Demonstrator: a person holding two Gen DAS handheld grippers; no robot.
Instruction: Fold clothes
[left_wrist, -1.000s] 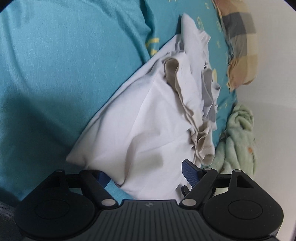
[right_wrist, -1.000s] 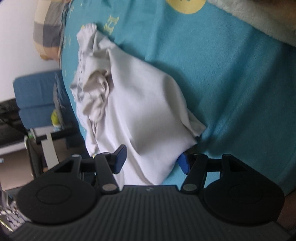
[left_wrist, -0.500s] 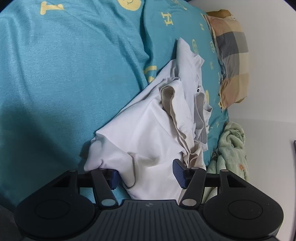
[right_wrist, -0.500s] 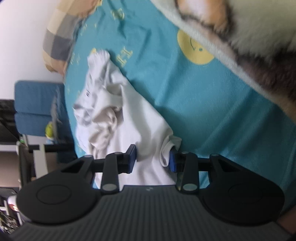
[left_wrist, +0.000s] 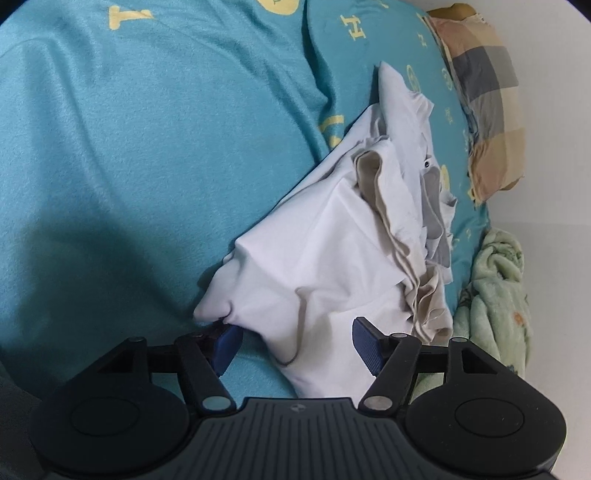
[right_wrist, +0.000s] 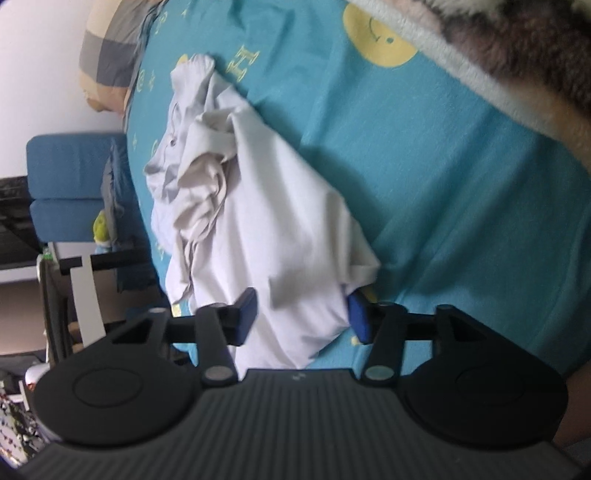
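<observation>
1. While its blue-padded jaws stand wide apart, the left tool (left_wrist: 297, 345) straddles the near edge of the crumpled white cotton garment (left_wrist: 332, 251), gripping nothing.
2. Equally wide, the right tool (right_wrist: 301, 319) has the same garment's (right_wrist: 280, 251) near corner lying loose between its pads.
3. That garment lies bunched on the bed's teal sheet with yellow letters (left_wrist: 147, 147), with beige lining folds showing.
4. Beyond it sit a checked pillow (left_wrist: 487, 107) and a pale green fleece blanket (left_wrist: 495, 288).
5. A blue chair (right_wrist: 70, 184) stands beside the bed.

Shirt (left_wrist: 332, 251) on bedsheet (left_wrist: 147, 166); pillow (left_wrist: 484, 110) behind, towel (left_wrist: 495, 288) R of shirt.
</observation>
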